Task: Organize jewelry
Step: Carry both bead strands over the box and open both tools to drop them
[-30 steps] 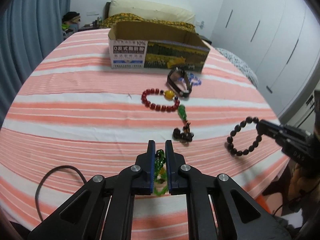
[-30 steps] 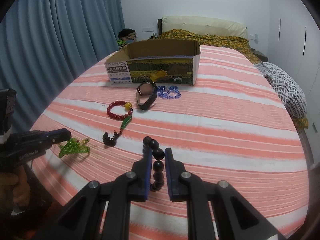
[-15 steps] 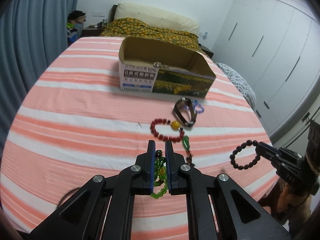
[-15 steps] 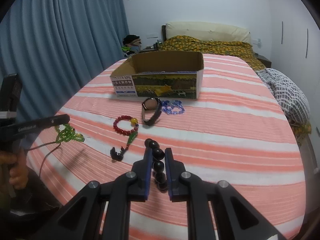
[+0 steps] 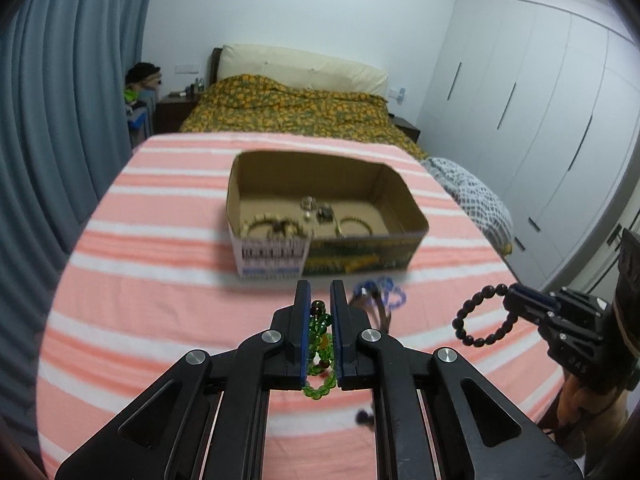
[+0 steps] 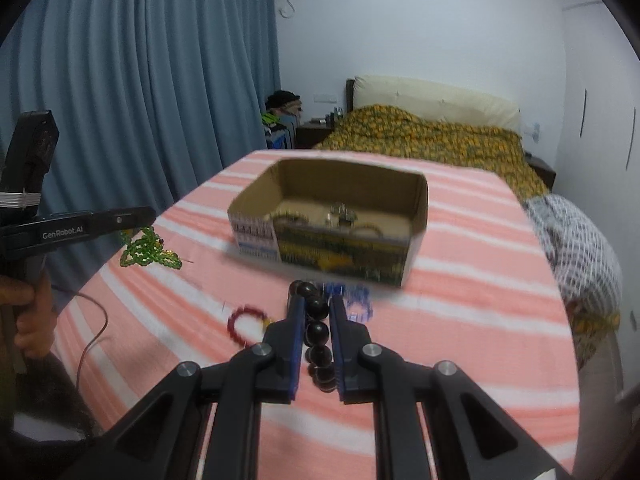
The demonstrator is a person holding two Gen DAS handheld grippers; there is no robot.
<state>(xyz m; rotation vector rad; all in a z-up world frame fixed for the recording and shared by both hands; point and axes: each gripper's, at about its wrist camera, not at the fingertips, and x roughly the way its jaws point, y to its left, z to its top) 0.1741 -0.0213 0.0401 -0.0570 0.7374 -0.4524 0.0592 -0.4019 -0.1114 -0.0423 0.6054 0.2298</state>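
Observation:
My left gripper (image 5: 320,300) is shut on a green bead bracelet (image 5: 320,344) and holds it above the striped cloth, in front of the open cardboard box (image 5: 326,254). The bracelet also hangs from it in the right wrist view (image 6: 148,250). My right gripper (image 6: 316,304) is shut on a black bead bracelet (image 6: 318,332), also raised; it shows at the right of the left wrist view (image 5: 484,316). The box (image 6: 340,248) holds several bracelets and rings. A blue bead bracelet (image 5: 380,296) and a red bead bracelet (image 6: 248,322) lie on the cloth.
The pink and white striped cloth (image 5: 140,280) covers the table. A bed with a yellow patterned cover (image 5: 296,116) is behind it, blue curtains (image 6: 120,100) at the left, white wardrobes (image 5: 540,120) at the right. A thin cable (image 6: 92,344) lies at the cloth's left edge.
Both grippers have risen and moved forward toward the box with their bracelets lifted off the cloth; the box's inside has come into view.

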